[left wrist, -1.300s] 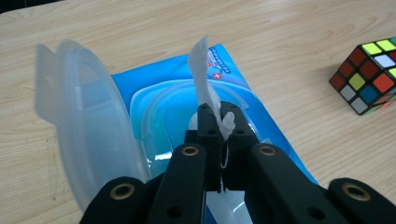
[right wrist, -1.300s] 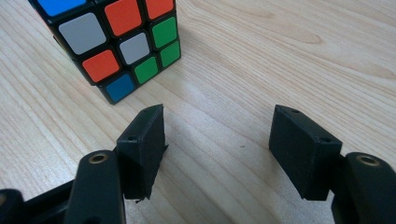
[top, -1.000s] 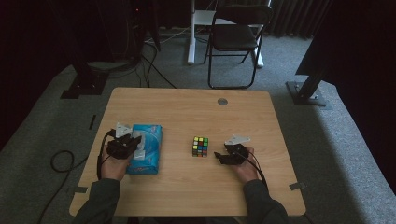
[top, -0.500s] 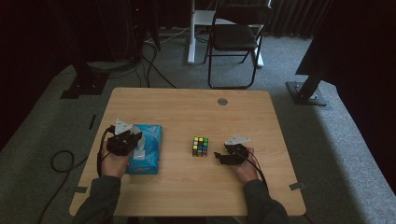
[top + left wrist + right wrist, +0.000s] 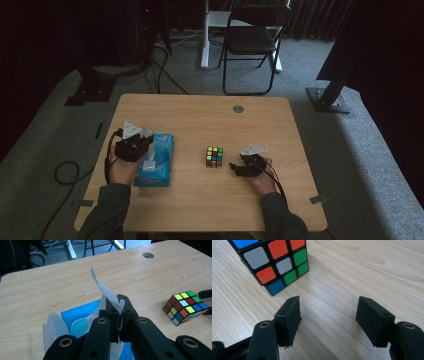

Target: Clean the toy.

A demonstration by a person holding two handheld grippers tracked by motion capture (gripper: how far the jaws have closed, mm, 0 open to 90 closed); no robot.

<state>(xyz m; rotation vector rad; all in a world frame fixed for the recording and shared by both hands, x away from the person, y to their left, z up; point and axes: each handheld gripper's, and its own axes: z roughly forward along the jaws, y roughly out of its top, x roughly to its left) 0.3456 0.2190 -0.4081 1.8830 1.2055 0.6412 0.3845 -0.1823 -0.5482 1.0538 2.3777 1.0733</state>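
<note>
My left tongs pinch a white tissue pulled up from the blue tissue pack on the surface; my right tongs rest spread apart just beside the colourful puzzle cube, not touching it

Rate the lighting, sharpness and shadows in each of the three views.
High view: dim, soft, the room behind the table almost black. Left gripper view: brighter, the wipe in the left gripper reasonably sharp. Right gripper view: brightest, the cube crisp, with a soft shadow under the right gripper.
</note>
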